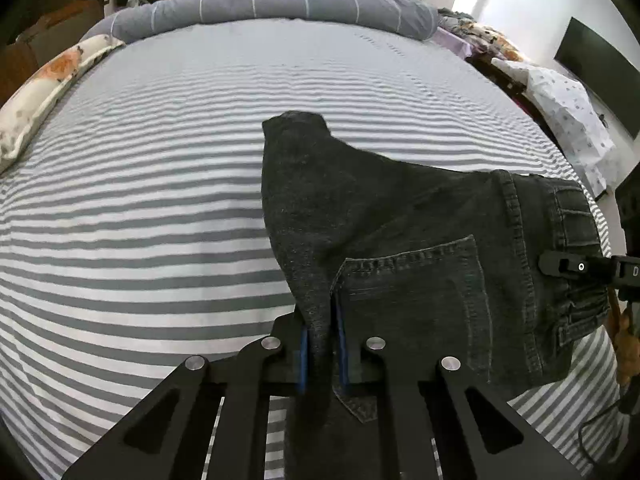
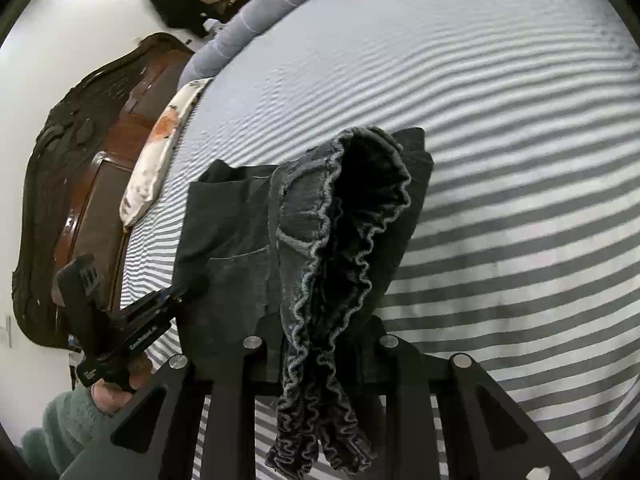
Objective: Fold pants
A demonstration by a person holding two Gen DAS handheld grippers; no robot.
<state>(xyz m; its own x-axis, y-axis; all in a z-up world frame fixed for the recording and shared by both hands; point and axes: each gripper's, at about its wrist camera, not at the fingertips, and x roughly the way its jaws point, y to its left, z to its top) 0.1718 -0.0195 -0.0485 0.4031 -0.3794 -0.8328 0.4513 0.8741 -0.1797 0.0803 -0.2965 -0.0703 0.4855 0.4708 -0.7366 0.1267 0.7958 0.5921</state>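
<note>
Striped grey-and-white bed sheet (image 1: 140, 240) fills both views, dark denim pants (image 1: 420, 240) bunched up over it, hanging between the two grippers. Left hand-held gripper (image 1: 320, 344) is clamped on a fold of the pants at the seam beside the back pocket (image 1: 420, 292), blue pads (image 1: 303, 356) pressing the cloth from both sides. Right hand-held gripper (image 2: 320, 344) is closed on the gathered elastic waistband (image 2: 320, 320), which drapes down past its jaws; its fingertips are hidden by the fabric. Pants leg end (image 1: 296, 120) rests on the bed further out. Grey bolster (image 1: 280, 4) lies along the far edge, floral pillow (image 1: 44, 88) at the side, wooden headboard (image 2: 80, 160) beyond it. Green fleece sleeve (image 2: 60, 432) shows behind the left gripper in the right wrist view
</note>
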